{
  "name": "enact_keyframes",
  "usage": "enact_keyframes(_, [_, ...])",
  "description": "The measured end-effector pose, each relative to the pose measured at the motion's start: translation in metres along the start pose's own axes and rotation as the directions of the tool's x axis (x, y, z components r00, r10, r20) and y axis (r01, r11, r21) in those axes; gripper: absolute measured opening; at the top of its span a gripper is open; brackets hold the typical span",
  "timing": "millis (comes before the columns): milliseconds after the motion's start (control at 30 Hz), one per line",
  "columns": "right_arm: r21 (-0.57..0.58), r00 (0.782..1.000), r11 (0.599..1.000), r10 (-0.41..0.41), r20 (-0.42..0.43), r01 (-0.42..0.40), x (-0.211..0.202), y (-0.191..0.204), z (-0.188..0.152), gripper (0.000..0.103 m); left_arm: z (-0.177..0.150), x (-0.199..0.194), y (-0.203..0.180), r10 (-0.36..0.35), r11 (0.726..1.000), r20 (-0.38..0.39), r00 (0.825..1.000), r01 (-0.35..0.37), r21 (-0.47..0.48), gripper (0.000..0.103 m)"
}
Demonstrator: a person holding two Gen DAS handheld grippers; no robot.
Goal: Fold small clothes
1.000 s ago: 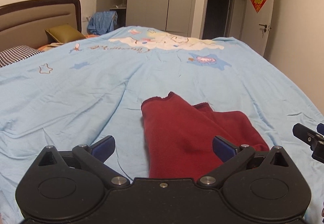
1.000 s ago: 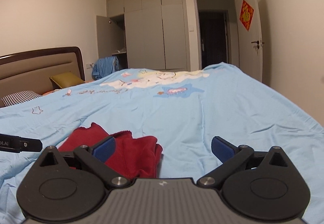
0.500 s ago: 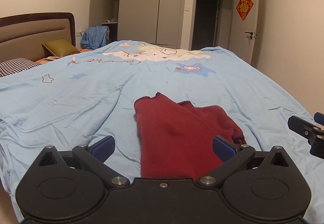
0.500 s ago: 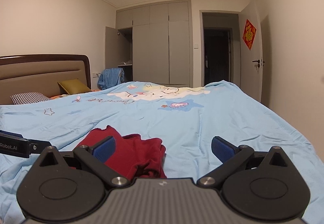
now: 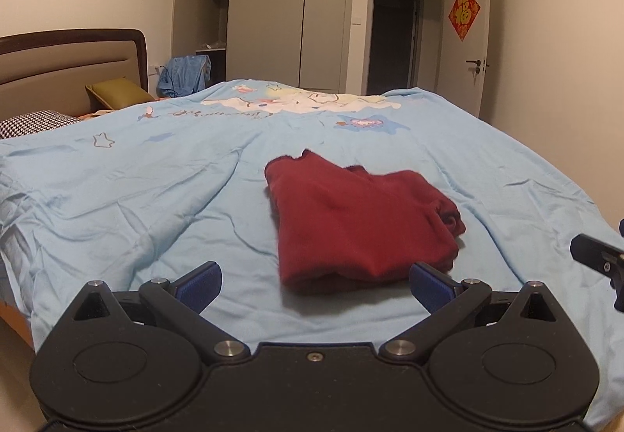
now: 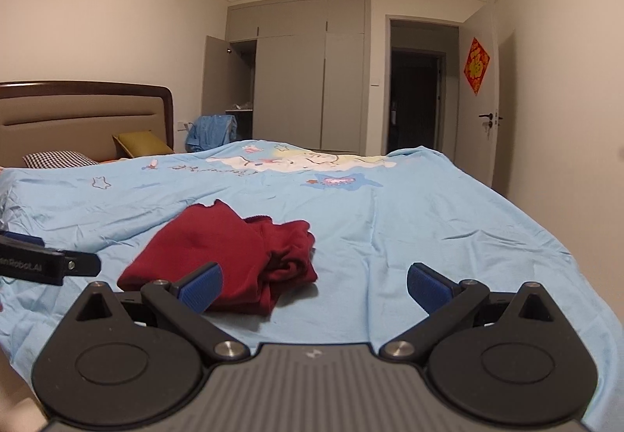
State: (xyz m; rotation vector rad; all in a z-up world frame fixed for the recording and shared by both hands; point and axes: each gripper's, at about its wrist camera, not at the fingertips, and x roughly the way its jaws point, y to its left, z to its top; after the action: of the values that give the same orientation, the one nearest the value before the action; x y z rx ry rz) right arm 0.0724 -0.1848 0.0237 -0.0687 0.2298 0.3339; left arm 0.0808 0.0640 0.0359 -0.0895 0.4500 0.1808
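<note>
A dark red garment (image 5: 358,221) lies folded in a compact bundle on the light blue bedspread (image 5: 156,198). In the right wrist view the same red garment (image 6: 234,256) sits ahead and to the left. My left gripper (image 5: 314,285) is open, hovering just short of the bundle's near edge, nothing between its blue pads. My right gripper (image 6: 314,285) is open too, with only bedspread (image 6: 429,229) between its fingers; its left pad overlaps the garment's near corner in the view. Each gripper's tip shows at the edge of the other's view.
A brown headboard (image 5: 70,69), an olive pillow (image 5: 117,92) and a checked pillow (image 5: 35,121) are at the far left. A blue cloth (image 5: 185,75) hangs by the open wardrobe (image 5: 288,10). A doorway and white door (image 5: 464,53) are at the right. The bed's near edge drops off lower left.
Both grippers have pulled back and risen away from the red garment, which now lies farther ahead and fully in view. Both stay open; the garment has not moved.
</note>
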Motion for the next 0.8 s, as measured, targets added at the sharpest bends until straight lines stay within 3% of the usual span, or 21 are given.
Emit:
enact_keyframes(200, [-0.010, 1.000, 1.000, 0.001, -0.024, -0.001, -0.005, 0.000, -0.016, 0.103, -0.021, -0.004, 0.002, -0.010, 1.000, -0.025, 1.000, 0.009, -0.017, 0.102])
enact_keyframes(800, [0.035, 0.995, 0.999, -0.005, -0.095, 0.008, 0.006, -0.003, -0.030, 0.103, -0.026, 0.006, -0.002, -0.024, 1.000, -0.059, 0.998, 0.024, -0.009, 0.102])
